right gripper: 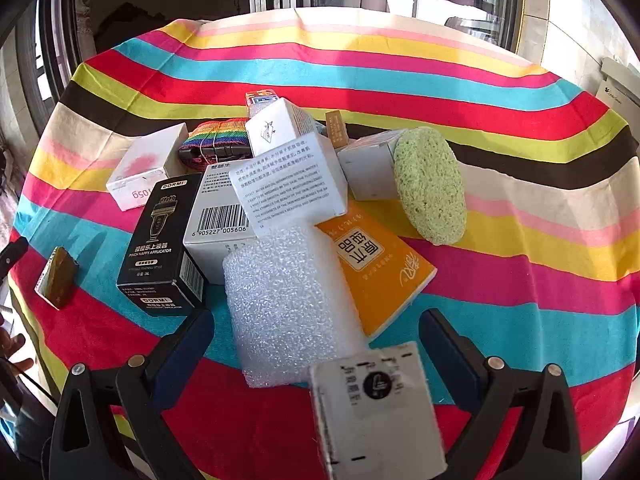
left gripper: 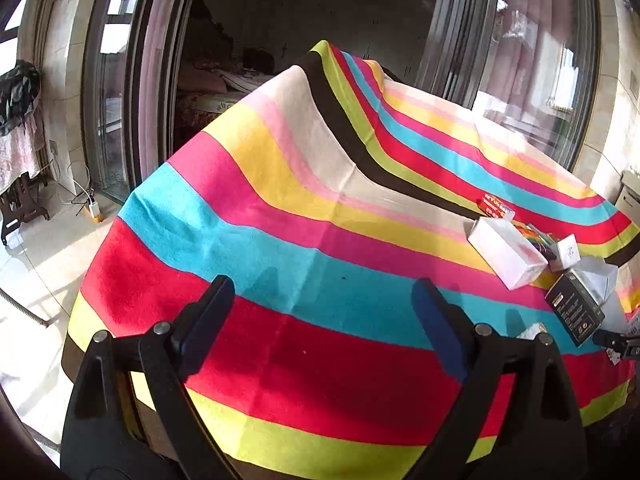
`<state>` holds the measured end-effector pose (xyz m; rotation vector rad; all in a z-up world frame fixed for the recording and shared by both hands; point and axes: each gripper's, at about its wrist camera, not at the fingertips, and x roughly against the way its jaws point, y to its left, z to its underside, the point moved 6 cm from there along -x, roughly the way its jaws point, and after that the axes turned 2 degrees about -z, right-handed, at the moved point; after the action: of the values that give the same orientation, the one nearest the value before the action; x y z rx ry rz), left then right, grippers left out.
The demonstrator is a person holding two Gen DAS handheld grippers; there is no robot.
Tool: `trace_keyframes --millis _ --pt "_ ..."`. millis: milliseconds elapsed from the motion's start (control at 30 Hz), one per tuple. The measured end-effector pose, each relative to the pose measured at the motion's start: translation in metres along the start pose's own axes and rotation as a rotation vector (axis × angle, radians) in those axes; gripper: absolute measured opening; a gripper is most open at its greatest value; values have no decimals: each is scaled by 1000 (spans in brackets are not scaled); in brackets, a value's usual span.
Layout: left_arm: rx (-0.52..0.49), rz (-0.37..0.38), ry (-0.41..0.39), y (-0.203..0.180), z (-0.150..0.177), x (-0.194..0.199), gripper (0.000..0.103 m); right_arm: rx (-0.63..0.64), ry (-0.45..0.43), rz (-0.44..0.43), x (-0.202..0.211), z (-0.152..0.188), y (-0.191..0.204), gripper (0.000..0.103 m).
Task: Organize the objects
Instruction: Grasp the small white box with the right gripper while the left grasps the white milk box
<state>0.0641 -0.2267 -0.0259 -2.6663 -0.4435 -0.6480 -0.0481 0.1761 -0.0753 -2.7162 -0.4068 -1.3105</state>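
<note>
White packet (right gripper: 376, 408): nearest, blurred label, cut off below
Black box (right gripper: 162, 240): "DORMI"
Right gripper (right gripper: 316, 336): spread, empty
Left gripper (left gripper: 324, 300): spread, empty

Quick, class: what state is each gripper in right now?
Left gripper: open, nothing between its fingers.
Right gripper: open, over the bubble-wrap packet, not gripping.

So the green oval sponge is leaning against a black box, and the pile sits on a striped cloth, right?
Not quite. In the right wrist view the green oval sponge leans against a white box, not a black one. The only black box stands on the other side of the pile, apart from the sponge. The pile does sit on a striped cloth.
</note>
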Motion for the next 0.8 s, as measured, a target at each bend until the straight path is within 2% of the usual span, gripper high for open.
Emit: trace_keyframes --millis 67,167,367,433,500,567,633,700,733,800 --pt "43 -22 -39 17 -24 -8 92 -7 12 -10 -5 2 2 103" --pt "6 -57 -89 25 -51 -18 92 12 2 -22 -6 0 -3 103" --pt "48 -112 -98 60 -80 -45 92 -21 -7 9 0 1 -14 103" --pt "0 -149 -37 58 -90 -44 92 -26 14 17 1 1 -17 103" --pt "-116 -183 -25 36 -96 -24 92 -9 21 25 3 -1 -17 103" --pt "-197 -112 -9 -3 -89 3 92 29 34 23 8 -2 -28 103" --pt "-226 22 100 -49 -63 13 92 56 76 45 7 -2 -22 103" --pt "-239 127 295 -93 -18 9 92 97 104 56 5 -2 -16 103" --pt "-260 152 359 -112 4 6 88 122 95 56 5 -4 -12 103" --pt "-312 156 430 -144 37 -2 75 165 51 61 8 -11 -3 103"
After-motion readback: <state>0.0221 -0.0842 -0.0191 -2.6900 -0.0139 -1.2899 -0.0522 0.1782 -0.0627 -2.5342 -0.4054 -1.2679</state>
